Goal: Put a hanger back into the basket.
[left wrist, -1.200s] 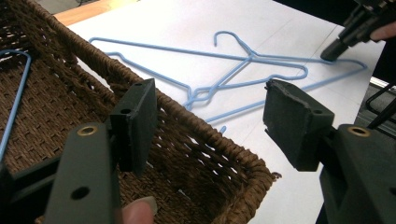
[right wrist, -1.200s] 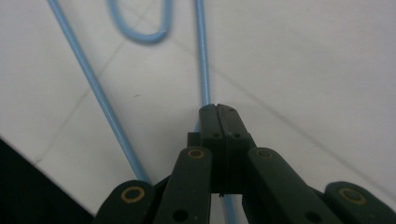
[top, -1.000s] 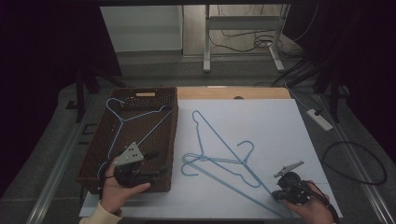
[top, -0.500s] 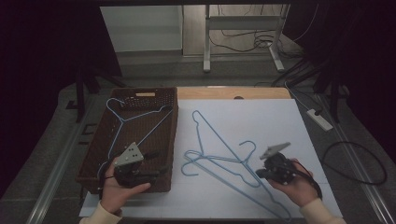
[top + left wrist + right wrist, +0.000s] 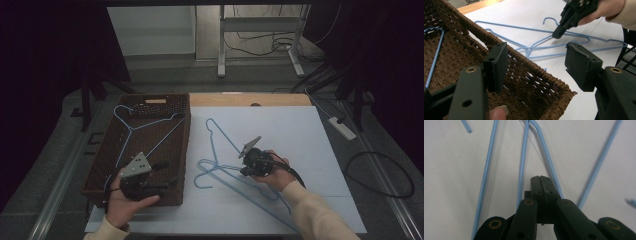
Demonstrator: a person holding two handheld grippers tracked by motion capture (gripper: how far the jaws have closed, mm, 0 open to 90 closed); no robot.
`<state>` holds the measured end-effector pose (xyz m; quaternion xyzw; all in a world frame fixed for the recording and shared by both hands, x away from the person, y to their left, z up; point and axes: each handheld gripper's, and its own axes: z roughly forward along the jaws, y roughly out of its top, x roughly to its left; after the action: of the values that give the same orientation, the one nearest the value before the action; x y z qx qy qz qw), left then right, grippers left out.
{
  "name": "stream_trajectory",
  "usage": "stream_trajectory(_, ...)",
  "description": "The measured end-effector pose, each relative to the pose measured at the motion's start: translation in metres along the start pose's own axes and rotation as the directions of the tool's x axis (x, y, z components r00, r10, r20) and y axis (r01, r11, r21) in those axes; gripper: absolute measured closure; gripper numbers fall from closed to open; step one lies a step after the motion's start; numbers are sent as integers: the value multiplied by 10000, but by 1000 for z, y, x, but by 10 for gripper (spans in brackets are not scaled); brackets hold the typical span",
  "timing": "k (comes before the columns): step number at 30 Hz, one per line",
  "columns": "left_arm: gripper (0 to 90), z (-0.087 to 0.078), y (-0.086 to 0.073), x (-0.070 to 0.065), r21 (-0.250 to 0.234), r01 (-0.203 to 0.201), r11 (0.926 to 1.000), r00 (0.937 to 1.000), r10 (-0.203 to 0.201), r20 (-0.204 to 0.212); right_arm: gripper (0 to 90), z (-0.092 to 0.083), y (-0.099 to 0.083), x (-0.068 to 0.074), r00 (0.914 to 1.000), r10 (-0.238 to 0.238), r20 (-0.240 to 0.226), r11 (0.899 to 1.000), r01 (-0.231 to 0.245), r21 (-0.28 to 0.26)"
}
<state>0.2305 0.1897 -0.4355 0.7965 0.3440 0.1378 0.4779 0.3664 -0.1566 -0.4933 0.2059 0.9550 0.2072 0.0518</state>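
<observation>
Right gripper view shows your right gripper (image 5: pixel 541 180) pressed together, empty, over tangled blue hangers (image 5: pixel 225 172) on the white sheet at basket's (image 5: pixel 182 150) three o'clock: spread it first, or you'll drag both hangers.

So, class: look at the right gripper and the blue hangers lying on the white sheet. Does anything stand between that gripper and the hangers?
Nothing visible does. The right gripper, jaws shut, is right at the hangers on the white sheet, its tip beside one blue wire in the right gripper view. The basket sits off to the side, near the left gripper.
</observation>
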Motion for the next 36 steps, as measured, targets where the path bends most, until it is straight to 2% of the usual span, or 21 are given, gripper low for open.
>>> stream_trajectory(5, 365, 0, 0, 0, 11, -14, 10000, 10000, 14, -7, 898, 12, 7, -1, 9985, -278, 473, 9991, 262, 338)
stream_trajectory(6, 366, 0, 0, 0, 23, -16, 10000, 10000, 16, 4, 898, 13, 7, -3, 9987, -189, 480, 9993, 173, 337)
stream_trajectory(8, 366, 1, 0, -1, 35, -23, 10000, 10000, 23, 18, 898, 13, 9, -6, 9944, -26, 1059, 9998, 5, 197)
stream_trajectory(12, 366, 2, 0, -1, 64, -38, 10000, 10000, 38, 25, 898, 16, 11, -14, 9867, 329, 1591, 9990, -373, 248)
stream_trajectory(13, 366, 2, 0, -1, 64, -35, 10000, 10000, 35, 24, 898, 16, 11, -15, 9862, 444, 1596, 9987, -481, 190)
stream_trajectory(17, 366, 2, 0, -1, 62, -33, 10000, 10000, 33, 28, 898, 16, 13, -22, 9743, 849, 2088, 9962, -874, 26)
stream_trajectory(19, 367, 2, -1, -1, 75, -29, 10000, 10000, 29, 19, 898, 16, 13, -25, 9724, 973, 2120, 9951, -984, -54)
stream_trajectory(22, 367, 2, -1, -1, 84, -31, 10000, 10000, 31, 31, 899, 13, 12, -28, 9645, 1158, 2374, 9933, -1124, -277)
stream_trajectory(26, 367, 2, -1, -1, 79, -39, 10000, 10000, 39, 39, 899, 14, 7, -36, 9641, 1321, 2305, 9906, -1367, 43)
stream_trajectory(28, 367, 2, -1, -1, 81, -39, 10000, 10000, 38, 33, 899, 14, 6, -37, 9636, 1370, 2296, 9899, -1414, 27)
stream_trajectory(29, 367, 2, -1, -1, 82, -37, 10000, 10000, 36, 29, 899, 13, 5, -40, 9585, 1418, 2472, 9892, -1467, 14)
stream_trajectory(32, 367, 2, -1, -1, 96, -43, 9999, 10000, 42, 34, 899, 13, 3, -44, 9561, 1574, 2473, 9870, -1608, -65)
stream_trajectory(36, 366, 2, -1, -1, 108, -39, 9999, 10000, 38, 33, 899, 10, -3, -54, 9445, 2047, 2569, 9782, -2065, -202)
